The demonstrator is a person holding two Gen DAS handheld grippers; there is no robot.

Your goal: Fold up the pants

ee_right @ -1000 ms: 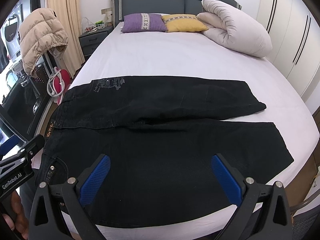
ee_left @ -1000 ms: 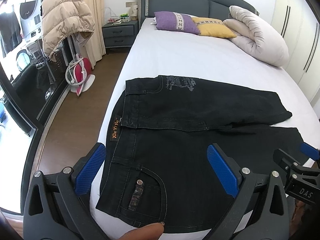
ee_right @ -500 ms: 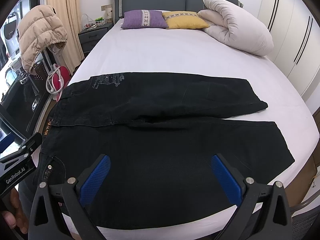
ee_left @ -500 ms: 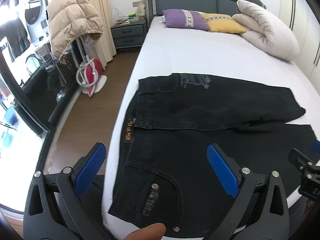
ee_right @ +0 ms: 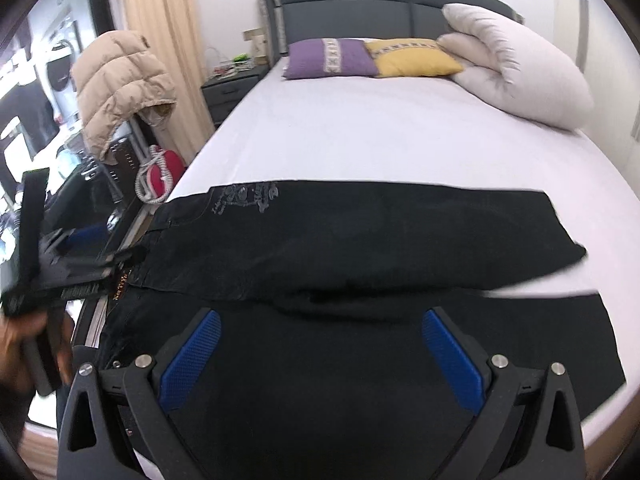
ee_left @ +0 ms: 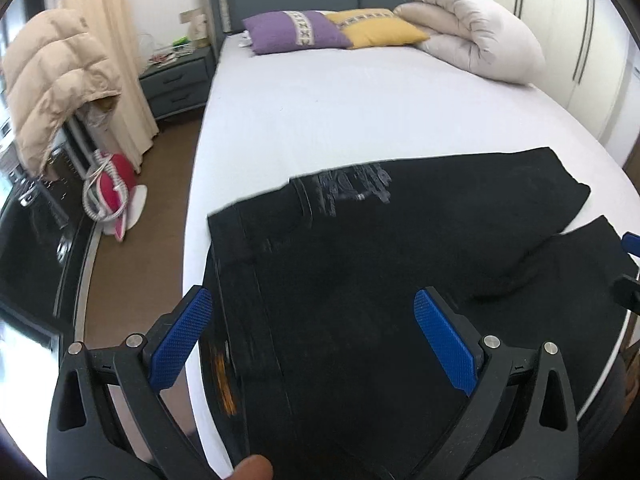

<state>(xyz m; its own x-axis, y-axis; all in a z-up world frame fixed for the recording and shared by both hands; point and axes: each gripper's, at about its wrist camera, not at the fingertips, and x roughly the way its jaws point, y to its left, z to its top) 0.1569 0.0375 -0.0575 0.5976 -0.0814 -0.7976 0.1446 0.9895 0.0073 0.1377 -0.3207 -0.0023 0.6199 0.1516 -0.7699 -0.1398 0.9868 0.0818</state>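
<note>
on the left side of the bed, past its edge, a puffy tan coat hangs over a rack and a red and white thing sits on the brown floor. the left gripper is wide open and holds nothing; it hangs over the waistband end of the black pants. the pants lie flat across the near end of the bed, waist to the left, both legs side by side and running to the right. the right gripper is open too, empty, over the near leg. the pants look like thick, soft jeans, a bit heavy and floppy, not slippery. a good place to grab is likely the stiff waistband on the left and the leg ends on the right. far back sit a purple pillow, a yellow pillow and a rolled white blanket.
</note>
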